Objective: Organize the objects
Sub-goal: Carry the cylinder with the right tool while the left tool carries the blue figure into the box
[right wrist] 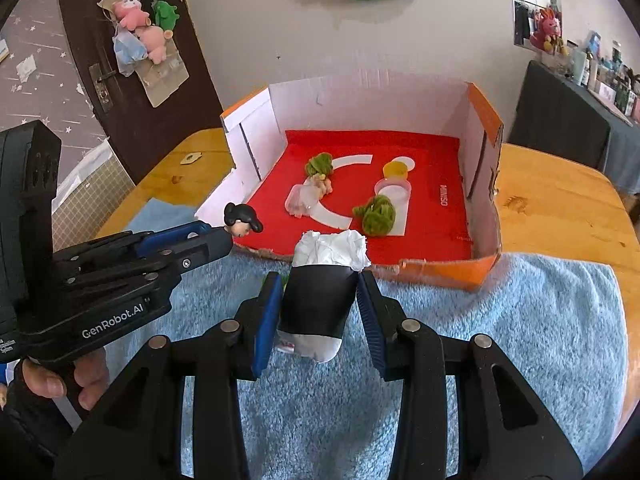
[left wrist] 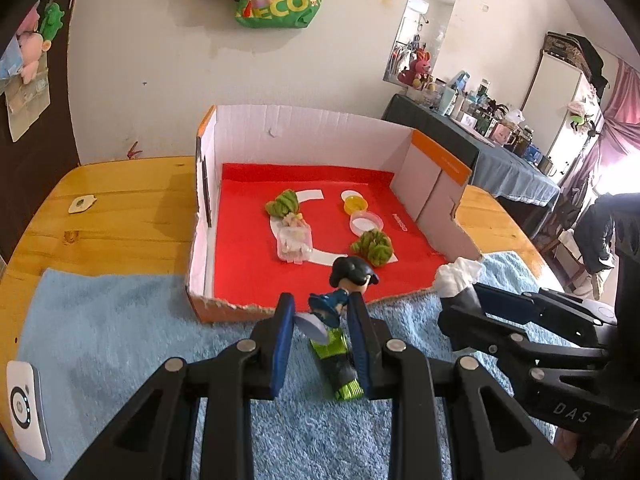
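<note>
Left gripper [left wrist: 320,320] clenches black-haired toy figurine [left wrist: 340,292]; right gripper [right wrist: 318,312] clenches black-wrapped white tissue pack [right wrist: 320,292]. Clear torn near wall of red-lined cardboard box [left wrist: 224,308], then release.

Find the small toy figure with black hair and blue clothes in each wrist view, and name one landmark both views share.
Left wrist view: the small toy figure with black hair and blue clothes sits low centre, between the left gripper fingers.
Right wrist view: only its black-haired head shows, left of centre, at the tip of that gripper.
Shared landmark: the open cardboard box with a red floor.
</note>
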Tool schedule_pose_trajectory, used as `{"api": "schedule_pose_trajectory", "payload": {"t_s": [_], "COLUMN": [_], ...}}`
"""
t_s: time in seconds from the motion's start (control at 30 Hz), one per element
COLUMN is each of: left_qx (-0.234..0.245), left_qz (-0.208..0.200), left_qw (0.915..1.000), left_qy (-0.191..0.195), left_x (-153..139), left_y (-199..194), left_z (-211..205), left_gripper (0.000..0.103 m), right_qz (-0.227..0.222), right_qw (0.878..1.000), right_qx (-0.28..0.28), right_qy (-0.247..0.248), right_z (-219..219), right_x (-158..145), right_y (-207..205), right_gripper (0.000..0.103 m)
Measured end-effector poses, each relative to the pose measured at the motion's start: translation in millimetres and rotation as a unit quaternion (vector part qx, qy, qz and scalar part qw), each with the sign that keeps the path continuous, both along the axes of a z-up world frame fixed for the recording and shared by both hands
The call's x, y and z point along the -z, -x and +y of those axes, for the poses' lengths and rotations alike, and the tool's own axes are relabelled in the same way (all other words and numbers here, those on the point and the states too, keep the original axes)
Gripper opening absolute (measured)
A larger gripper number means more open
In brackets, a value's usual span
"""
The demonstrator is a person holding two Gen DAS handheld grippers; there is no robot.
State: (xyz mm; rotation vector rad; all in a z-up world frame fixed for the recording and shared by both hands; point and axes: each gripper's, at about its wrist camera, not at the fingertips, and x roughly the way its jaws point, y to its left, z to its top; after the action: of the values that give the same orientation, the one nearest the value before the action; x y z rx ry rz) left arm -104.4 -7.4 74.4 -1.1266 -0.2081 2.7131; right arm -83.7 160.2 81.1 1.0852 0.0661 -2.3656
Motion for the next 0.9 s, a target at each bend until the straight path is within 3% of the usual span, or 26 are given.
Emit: {"api": "schedule_pose_trajectory", "payload": {"t_s": [0.9], "left_qx": [0.004], "left_qz": [-0.027], "left_qw": [0.9996], "left_qy": [0.008], "left_x": [7], "left_y": [59], "left_z": [-12], "left_gripper": [0.028], "right_qz": [-0.03], "right_qw": [0.999], "right_qx": [-0.012], "right_qy": [0.001], "right_z": [-24], "right_x": [10], "right_y": [62], "right_gripper": [0.037]}}
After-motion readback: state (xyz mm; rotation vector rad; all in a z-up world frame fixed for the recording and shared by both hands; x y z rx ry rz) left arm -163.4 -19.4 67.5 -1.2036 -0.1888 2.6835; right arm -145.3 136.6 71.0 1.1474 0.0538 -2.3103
